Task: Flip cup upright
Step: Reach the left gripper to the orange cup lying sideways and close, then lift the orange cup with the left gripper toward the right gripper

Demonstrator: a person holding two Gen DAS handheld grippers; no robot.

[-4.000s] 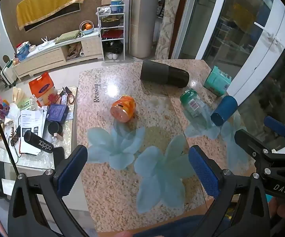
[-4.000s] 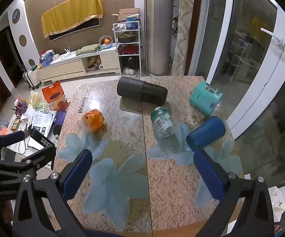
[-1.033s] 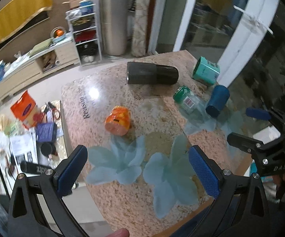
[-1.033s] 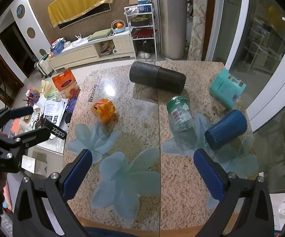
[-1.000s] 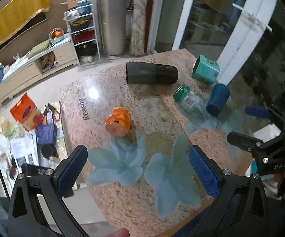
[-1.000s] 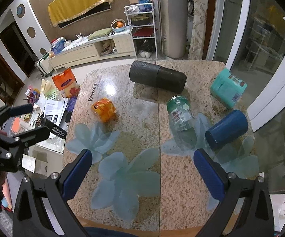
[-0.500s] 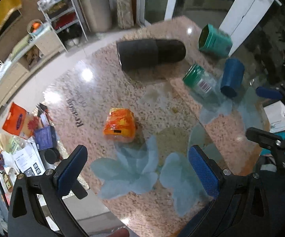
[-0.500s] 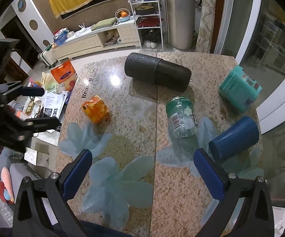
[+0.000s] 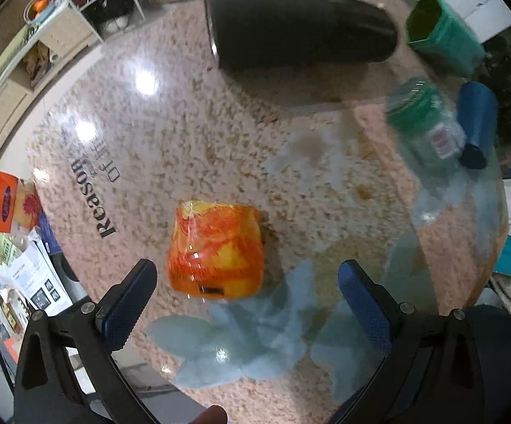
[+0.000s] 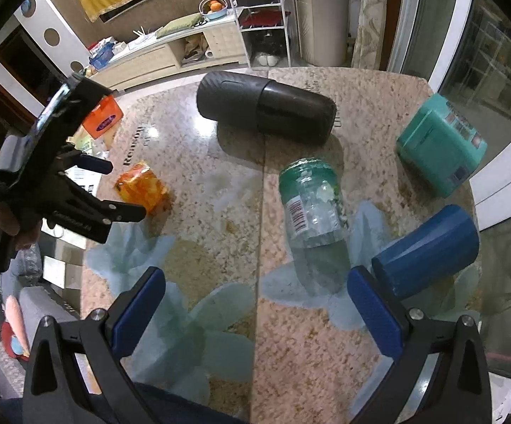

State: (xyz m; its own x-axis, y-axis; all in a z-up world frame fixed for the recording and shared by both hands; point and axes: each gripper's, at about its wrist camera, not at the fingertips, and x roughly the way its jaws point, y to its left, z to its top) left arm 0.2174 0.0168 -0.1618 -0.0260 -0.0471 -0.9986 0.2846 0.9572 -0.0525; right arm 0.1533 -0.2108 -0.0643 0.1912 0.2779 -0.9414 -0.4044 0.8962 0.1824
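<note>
the left gripper [image 9: 246,291] hangs with fingers spread wide just above the orange cup [image 9: 216,251], which lies on its side at the left of the stone table [image 9: 184,134]. to the right lie a black flask [image 10: 266,107], a green jar [image 10: 312,199], a blue tumbler [image 10: 428,249] and a teal box [image 10: 441,150]. the right gripper [image 10: 253,309] is spread too, holding nothing.

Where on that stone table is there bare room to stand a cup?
Bare stone lies between the orange cup and the clear jar, and along the near edge over the painted flowers. The far right is crowded: jar, blue cup, teal box and black flask.
</note>
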